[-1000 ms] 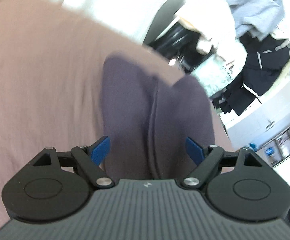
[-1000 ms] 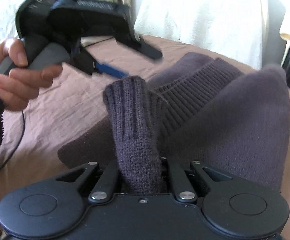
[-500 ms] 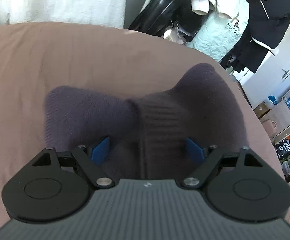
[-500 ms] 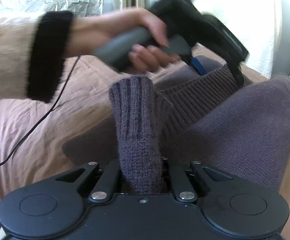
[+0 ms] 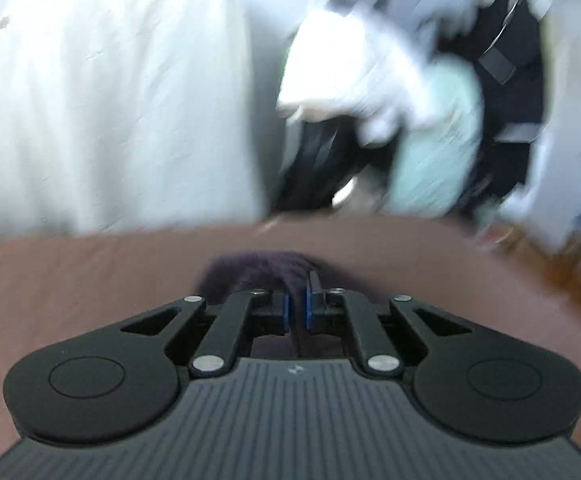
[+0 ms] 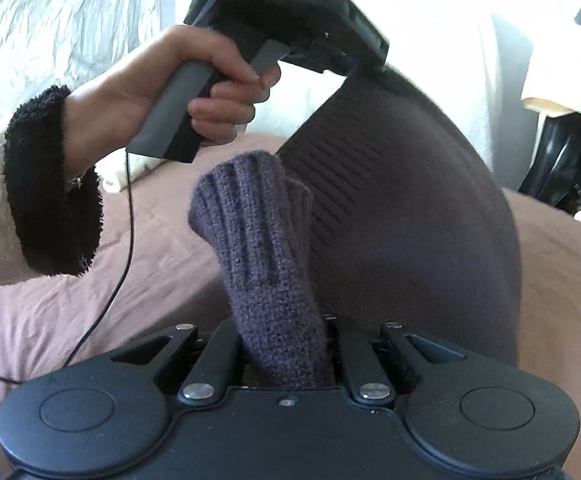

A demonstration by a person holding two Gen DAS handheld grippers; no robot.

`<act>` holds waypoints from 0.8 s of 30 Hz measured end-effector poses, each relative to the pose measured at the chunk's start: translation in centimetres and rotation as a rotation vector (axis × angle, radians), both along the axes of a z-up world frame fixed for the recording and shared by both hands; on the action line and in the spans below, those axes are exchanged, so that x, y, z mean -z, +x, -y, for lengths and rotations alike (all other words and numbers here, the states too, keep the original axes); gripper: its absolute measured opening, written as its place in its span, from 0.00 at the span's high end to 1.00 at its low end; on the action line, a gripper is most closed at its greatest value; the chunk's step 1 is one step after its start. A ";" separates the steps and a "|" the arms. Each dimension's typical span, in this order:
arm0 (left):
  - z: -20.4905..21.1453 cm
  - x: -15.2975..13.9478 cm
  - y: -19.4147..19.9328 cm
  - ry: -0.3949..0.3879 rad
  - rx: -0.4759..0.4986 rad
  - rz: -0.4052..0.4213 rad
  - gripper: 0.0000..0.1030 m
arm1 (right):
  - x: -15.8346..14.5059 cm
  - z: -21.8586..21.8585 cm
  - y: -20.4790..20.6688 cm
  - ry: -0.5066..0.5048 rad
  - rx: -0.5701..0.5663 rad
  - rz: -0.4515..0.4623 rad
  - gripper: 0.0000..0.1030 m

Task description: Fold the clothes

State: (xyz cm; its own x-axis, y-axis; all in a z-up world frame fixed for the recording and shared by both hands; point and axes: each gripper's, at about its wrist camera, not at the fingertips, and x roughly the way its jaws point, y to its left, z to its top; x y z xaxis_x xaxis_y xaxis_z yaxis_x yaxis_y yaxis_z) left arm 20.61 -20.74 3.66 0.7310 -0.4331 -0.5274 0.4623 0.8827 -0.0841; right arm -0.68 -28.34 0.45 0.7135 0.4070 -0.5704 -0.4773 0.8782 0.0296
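Pink-brown bed sheet (image 6: 162, 248) w/ dark purple sweater (image 6: 410, 240) partly lying on it.

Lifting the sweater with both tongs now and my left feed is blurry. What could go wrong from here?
1. The left tongs seem to pinch only a thin edge of the purple sweater; its hanging weight may pull it free.
2. The right tongs clamp a bunched ribbed cuff, so the fold could come out uneven.
3. The black cable dangles near the cuff and might snag.

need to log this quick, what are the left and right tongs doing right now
Left tongs: closed on the ribbed hem of the purple knit sweater.
Right tongs: closed on the sweater's cuff.
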 end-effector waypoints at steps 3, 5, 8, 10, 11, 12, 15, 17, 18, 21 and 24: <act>-1.6 6.5 3.6 0.082 -0.121 -0.253 0.84 | 2.2 -2.2 1.2 -0.079 -0.019 -0.094 0.90; -3.8 8.8 3.9 0.020 -0.169 -0.290 0.68 | 3.4 -3.3 1.4 -0.101 -0.030 -0.099 0.90; -6.2 8.8 3.3 -0.004 -0.227 -0.264 0.61 | 2.6 -3.8 1.2 -0.048 -0.040 -0.098 0.86; -7.5 8.1 2.9 -0.007 -0.246 -0.254 0.61 | 1.9 -3.7 1.1 -0.008 -0.060 -0.103 0.78; -8.1 7.4 2.2 -0.050 -0.226 -0.240 0.61 | 1.7 -3.7 1.0 0.007 -0.076 -0.107 0.73; -8.5 6.6 1.4 -0.102 -0.192 -0.232 0.60 | 1.6 -3.8 0.9 0.018 -0.088 -0.111 0.71; -8.3 4.9 -0.9 -0.183 -0.049 -0.209 0.54 | 1.9 -4.9 0.9 0.008 -0.096 -0.118 0.68; -6.5 5.2 -2.7 -0.110 0.047 -0.223 0.50 | 2.1 -5.3 1.2 0.009 -0.094 -0.122 0.67; -5.6 5.7 -3.5 -0.057 0.078 -0.236 0.50 | 2.1 -5.5 1.3 0.024 -0.094 -0.127 0.67; -3.7 9.0 -5.2 0.114 0.078 -0.285 0.48 | 1.8 -5.0 1.2 0.049 -0.112 -0.146 0.65; -4.3 10.6 -6.5 0.116 0.042 -0.254 0.45 | 0.2 -3.8 0.3 0.067 -0.137 -0.142 0.66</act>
